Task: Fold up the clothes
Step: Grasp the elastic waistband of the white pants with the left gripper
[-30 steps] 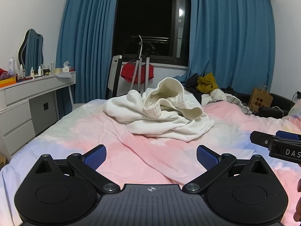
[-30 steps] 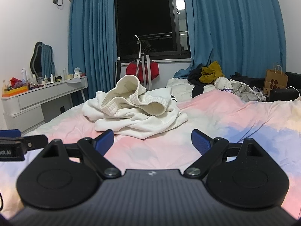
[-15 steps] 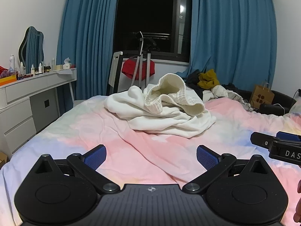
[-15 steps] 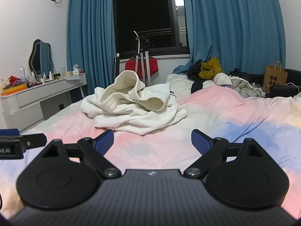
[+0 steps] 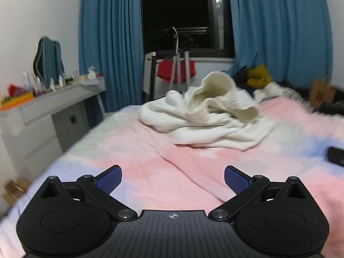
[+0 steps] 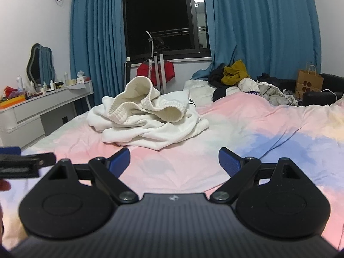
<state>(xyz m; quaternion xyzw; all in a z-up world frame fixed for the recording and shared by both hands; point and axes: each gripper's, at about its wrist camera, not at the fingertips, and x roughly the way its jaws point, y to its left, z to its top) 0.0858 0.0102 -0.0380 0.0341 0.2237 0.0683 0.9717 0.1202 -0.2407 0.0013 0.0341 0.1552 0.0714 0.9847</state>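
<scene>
A crumpled white sweatshirt (image 5: pixel 206 118) with a ribbed hem sticking up lies in a heap on the pink and blue bedspread (image 5: pixel 163 172); it also shows in the right wrist view (image 6: pixel 150 120). My left gripper (image 5: pixel 173 179) is open and empty, low over the bed, well short of the garment. My right gripper (image 6: pixel 174 162) is open and empty, also short of the heap. The left gripper's fingers (image 6: pixel 28 161) show at the left edge of the right wrist view. The right gripper's tip (image 5: pixel 336 157) shows at the right edge of the left wrist view.
A white dresser (image 6: pixel 43 107) with bottles and a mirror stands left of the bed. A clothes pile (image 6: pixel 240 79) and a paper bag (image 6: pixel 309 83) lie at the far right. A steamer stand with red cloth (image 6: pixel 157 71) stands before the window and blue curtains.
Both grippers have moved forward toward the white sweatshirt, which looks larger now. The left view has swung left and is blurred. Both stay open.
</scene>
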